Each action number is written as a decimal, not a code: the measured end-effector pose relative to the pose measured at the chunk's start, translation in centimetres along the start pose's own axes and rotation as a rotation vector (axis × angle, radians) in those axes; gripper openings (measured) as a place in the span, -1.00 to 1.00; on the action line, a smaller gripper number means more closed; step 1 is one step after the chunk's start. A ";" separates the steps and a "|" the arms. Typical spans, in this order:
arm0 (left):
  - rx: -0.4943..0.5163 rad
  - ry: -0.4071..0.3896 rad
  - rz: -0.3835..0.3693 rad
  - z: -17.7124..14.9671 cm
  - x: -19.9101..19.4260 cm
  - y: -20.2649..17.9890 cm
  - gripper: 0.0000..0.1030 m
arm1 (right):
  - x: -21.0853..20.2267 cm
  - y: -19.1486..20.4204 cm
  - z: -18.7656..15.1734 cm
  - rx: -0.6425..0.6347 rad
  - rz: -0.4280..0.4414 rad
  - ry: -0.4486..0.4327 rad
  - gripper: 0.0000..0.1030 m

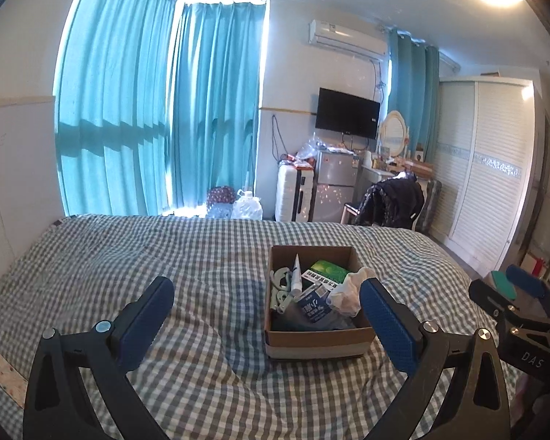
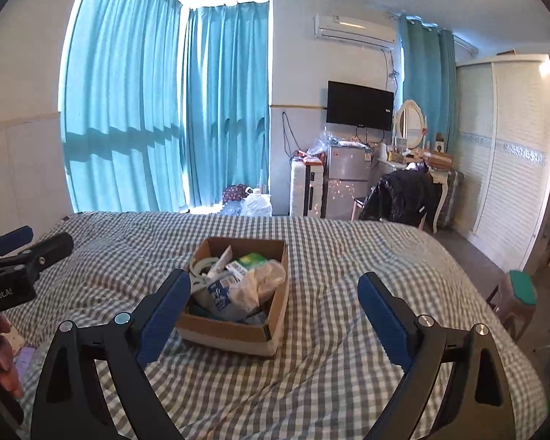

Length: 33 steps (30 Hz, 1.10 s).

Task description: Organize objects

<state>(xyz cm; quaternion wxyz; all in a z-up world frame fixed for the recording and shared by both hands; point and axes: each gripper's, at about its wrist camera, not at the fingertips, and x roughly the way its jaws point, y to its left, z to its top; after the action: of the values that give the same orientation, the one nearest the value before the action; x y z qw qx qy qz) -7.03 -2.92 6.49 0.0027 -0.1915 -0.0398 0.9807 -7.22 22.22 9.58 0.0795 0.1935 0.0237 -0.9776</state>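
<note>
An open cardboard box (image 1: 311,335) sits on the checked bedspread (image 1: 165,249). It holds a white tube (image 1: 297,275), a green packet (image 1: 328,269), a blue-and-white packet (image 1: 313,306), crumpled white paper (image 1: 348,289) and a pale tape dispenser (image 1: 280,280). My left gripper (image 1: 267,293) is open and empty, just short of the box, its right finger beside the box's right wall. The box also shows in the right wrist view (image 2: 234,324). My right gripper (image 2: 275,293) is open and empty, its left finger by the box's near left corner.
The bed (image 2: 348,256) fills the foreground. A paper strip (image 1: 5,377) lies at its left edge. A stool with a green top (image 2: 519,289) stands right of the bed. Beyond are a fridge (image 1: 335,187), a white suitcase (image 1: 289,192) and a chair with a black jacket (image 1: 392,201).
</note>
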 end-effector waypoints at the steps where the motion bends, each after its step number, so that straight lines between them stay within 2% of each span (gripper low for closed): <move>1: 0.000 -0.013 0.009 -0.8 0.0 0.2 1.00 | 0.5 0.0 -1.0 -0.002 -0.003 0.006 0.81; 4: 0.017 -0.022 0.049 -2.3 0.6 0.6 1.00 | 1.6 0.0 -2.7 -0.019 -0.021 0.023 0.81; 13: 0.091 0.012 0.038 -4.3 1.6 -1.2 1.00 | 2.9 -0.8 -3.9 0.024 -0.016 0.031 0.81; 17: 0.079 0.021 0.020 -4.4 1.6 -1.5 1.00 | 2.8 -0.7 -4.0 0.026 -0.021 0.027 0.81; 33: 0.090 0.022 0.045 -4.5 0.9 -1.7 1.00 | 2.1 0.7 -4.1 0.006 -0.001 0.030 0.81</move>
<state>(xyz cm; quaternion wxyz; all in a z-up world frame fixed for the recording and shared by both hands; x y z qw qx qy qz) -6.21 -0.90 2.15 -0.0102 -0.2028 0.0085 0.9791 -7.51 21.58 4.95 0.0781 0.2084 0.0220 -0.9747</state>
